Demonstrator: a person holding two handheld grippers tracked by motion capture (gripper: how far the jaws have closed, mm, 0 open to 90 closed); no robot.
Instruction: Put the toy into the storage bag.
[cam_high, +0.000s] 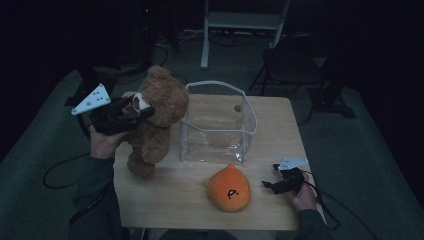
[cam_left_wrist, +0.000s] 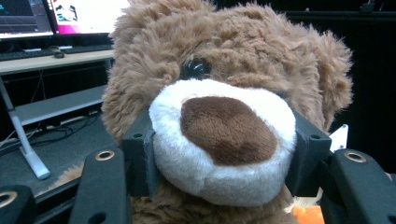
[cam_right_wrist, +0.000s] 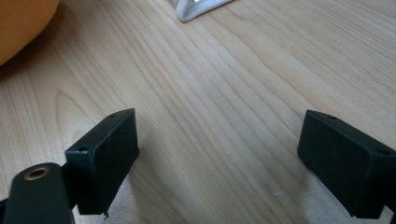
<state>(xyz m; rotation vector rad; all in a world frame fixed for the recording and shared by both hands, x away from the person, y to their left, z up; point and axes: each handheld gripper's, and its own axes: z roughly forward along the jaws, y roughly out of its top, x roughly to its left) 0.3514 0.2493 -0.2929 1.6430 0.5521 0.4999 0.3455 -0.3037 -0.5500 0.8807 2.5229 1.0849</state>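
Dim room, wooden table (cam_high: 280, 125): my left claw (cam_left_wrist: 223, 154) pinched the bear's (cam_high: 155, 117) snout; my right claw (cam_right_wrist: 224, 158) rested spread; lifting slowly seemed wisest.

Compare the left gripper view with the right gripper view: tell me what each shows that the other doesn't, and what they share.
Left gripper view: the teddy bear, its white muzzle pinched between the left gripper jaws, with bright monitors on a desk behind. Right gripper view: the right gripper, jaws wide apart with nothing between them, over the wooden table, plus a white-edged corner of the clear bag. Shared: a bit of the orange plush toy.
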